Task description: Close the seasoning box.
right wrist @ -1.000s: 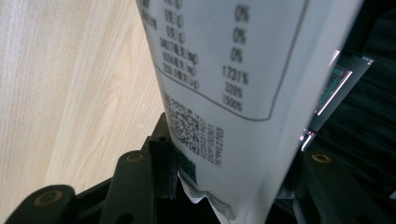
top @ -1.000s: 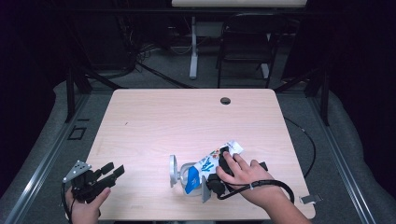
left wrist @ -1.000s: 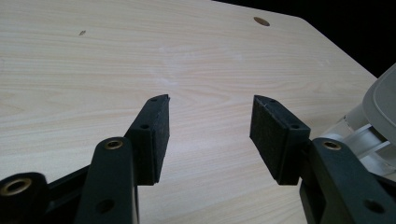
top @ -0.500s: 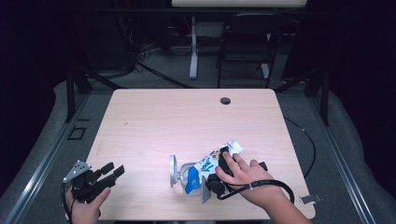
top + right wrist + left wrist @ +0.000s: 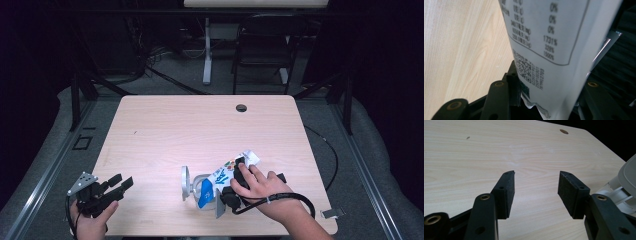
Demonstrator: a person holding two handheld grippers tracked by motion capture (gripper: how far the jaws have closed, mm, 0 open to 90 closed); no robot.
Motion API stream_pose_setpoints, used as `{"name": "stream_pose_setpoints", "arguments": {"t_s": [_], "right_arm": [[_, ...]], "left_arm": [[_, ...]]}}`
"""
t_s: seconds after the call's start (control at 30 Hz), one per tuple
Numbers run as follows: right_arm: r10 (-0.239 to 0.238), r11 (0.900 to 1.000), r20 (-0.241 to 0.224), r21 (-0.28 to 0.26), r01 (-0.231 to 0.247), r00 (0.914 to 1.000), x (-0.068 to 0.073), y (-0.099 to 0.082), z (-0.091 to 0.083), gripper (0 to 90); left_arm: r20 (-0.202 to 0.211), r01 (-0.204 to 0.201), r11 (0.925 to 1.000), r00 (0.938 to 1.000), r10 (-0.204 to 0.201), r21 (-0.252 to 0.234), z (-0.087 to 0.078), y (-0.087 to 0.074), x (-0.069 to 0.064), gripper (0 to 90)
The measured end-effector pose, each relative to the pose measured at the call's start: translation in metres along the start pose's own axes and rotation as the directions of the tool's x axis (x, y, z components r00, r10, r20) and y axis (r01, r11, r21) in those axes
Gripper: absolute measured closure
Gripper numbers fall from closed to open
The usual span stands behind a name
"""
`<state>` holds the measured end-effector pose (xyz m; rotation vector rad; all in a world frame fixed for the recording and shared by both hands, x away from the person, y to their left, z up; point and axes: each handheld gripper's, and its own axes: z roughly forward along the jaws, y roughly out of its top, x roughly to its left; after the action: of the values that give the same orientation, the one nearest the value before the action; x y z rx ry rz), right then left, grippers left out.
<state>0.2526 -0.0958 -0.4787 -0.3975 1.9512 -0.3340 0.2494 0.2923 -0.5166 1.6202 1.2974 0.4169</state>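
Right claw [image 5: 239,176]: largely covered by the right hand [image 5: 260,184] in the high view; its far jaw is hidden behind the white pouch [image 5: 554,45] in the right gripper view. Pouch print is too blurred to read, and the sheet is cut off by the frame's top edge. A grey-white object [image 5: 624,185] is cut off at the right edge of the left gripper view; identity cannot be determined.

Sat in a dark room: pale wooden table [image 5: 200,130] with round cable hole [image 5: 241,108], grey floor [image 5: 165,85] strewn with cables [image 5: 145,67], black chair [image 5: 262,50] beyond, white post [image 5: 207,50] alongside.
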Motion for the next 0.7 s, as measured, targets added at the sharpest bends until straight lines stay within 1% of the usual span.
{"name": "stream_pose_setpoints", "arguments": {"t_s": [0.03, 0.4, 0.43, 0.53, 0.7], "right_arm": [[0.005, 1.0000, -0.002, -0.008, -0.005, 1.0000, 0.0003, -0.0002, 0.0006, 58.8], [0.003, 1.0000, -0.001, -0.004, -0.003, 1.0000, -0.0009, 0.0002, -0.0001, 60.4], [0.008, 0.9999, -0.001, -0.010, -0.008, 1.0000, -0.0009, 0.0000, 0.0001, 60.5], [0.003, 1.0000, 0.001, 0.001, -0.003, 1.0000, -0.0013, 0.0003, -0.0007, 60.9], [0.004, 1.0000, 0.001, 0.002, -0.004, 1.0000, -0.0018, 0.0005, -0.0008, 61.5]], "left_arm": [[0.000, 0.000, 1.0000, 1.0000, 0.000, 0.000, 0.0000, 0.0000, 0.0000, 48.1], [-0.001, 0.002, 1.0000, 1.0000, -0.002, -0.001, 0.0003, -0.0003, 0.0005, 48.1], [-0.001, 0.002, 1.0000, 1.0000, -0.002, -0.001, 0.0002, -0.0004, 0.0006, 48.1], [-0.001, 0.003, 1.0000, 1.0000, -0.003, 0.001, -0.0001, -0.0002, 0.0007, 48.1], [0.000, 0.003, 1.0000, 1.0000, -0.003, -0.002, 0.0001, -0.0003, 0.0006, 48.1]]}}
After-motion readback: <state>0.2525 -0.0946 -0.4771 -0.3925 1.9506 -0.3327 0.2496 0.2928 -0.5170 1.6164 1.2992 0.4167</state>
